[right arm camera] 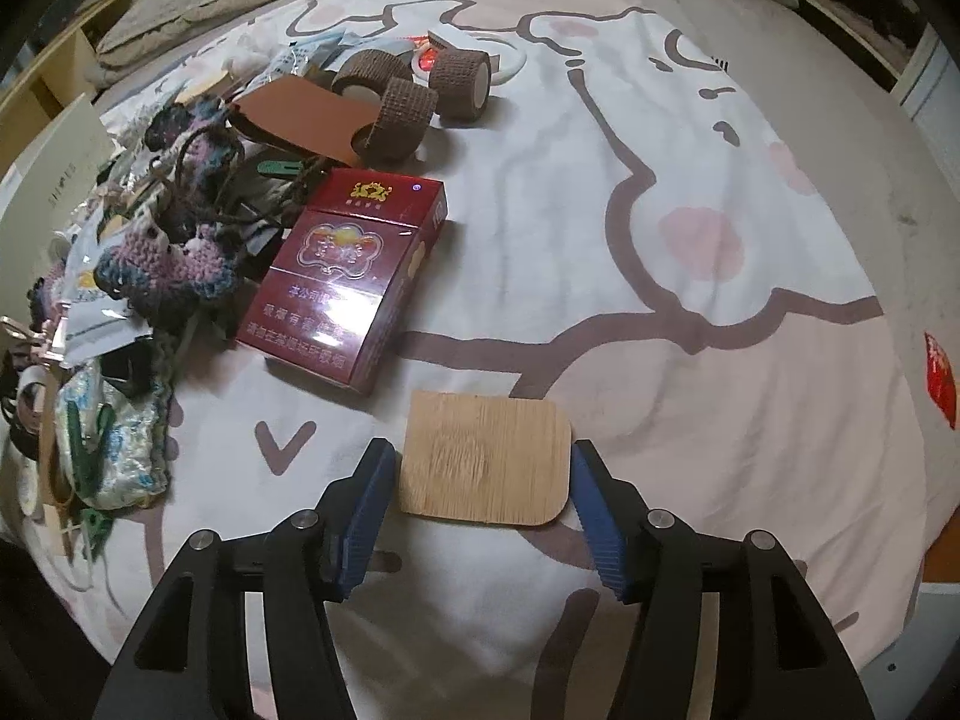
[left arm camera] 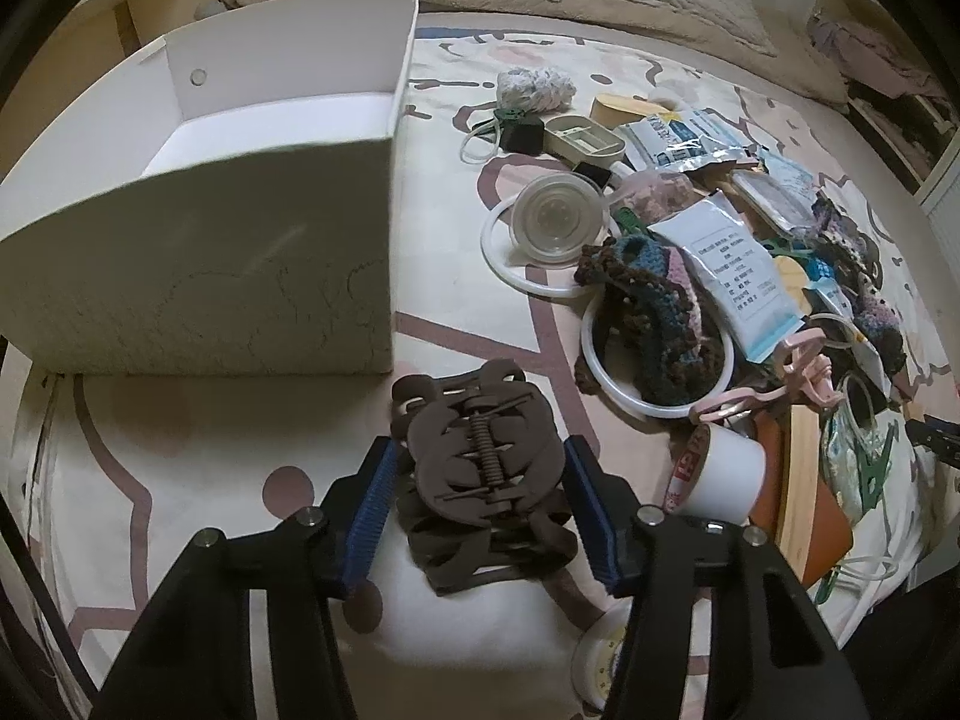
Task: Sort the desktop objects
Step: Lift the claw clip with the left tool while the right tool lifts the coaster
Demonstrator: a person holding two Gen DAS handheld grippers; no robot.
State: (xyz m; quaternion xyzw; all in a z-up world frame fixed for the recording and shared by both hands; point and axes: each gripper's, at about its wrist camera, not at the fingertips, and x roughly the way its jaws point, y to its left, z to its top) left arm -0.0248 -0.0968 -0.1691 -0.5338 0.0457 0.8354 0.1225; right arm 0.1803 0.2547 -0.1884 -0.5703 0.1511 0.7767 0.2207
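A brown hair claw clip [left arm camera: 480, 468] lies on the patterned bedsheet just in front of a white box [left arm camera: 210, 276]. My left gripper [left arm camera: 479, 450] is shut on it, both blue pads against its sides. In the right wrist view a small wooden tile [right arm camera: 486, 456] with rounded corners lies flat on the sheet between the fingers of my right gripper [right arm camera: 482, 450]. Those jaws stand open, with a thin gap showing at the left pad [right arm camera: 366, 516].
Right of the clip is a heap: a crochet piece [left arm camera: 648, 324] in a white ring, a sachet [left arm camera: 732, 270], a paper cup [left arm camera: 720, 474]. Left of the tile lie a red cigarette pack [right arm camera: 354, 276], brown bandage rolls [right arm camera: 402, 120] and more crochet [right arm camera: 174, 252].
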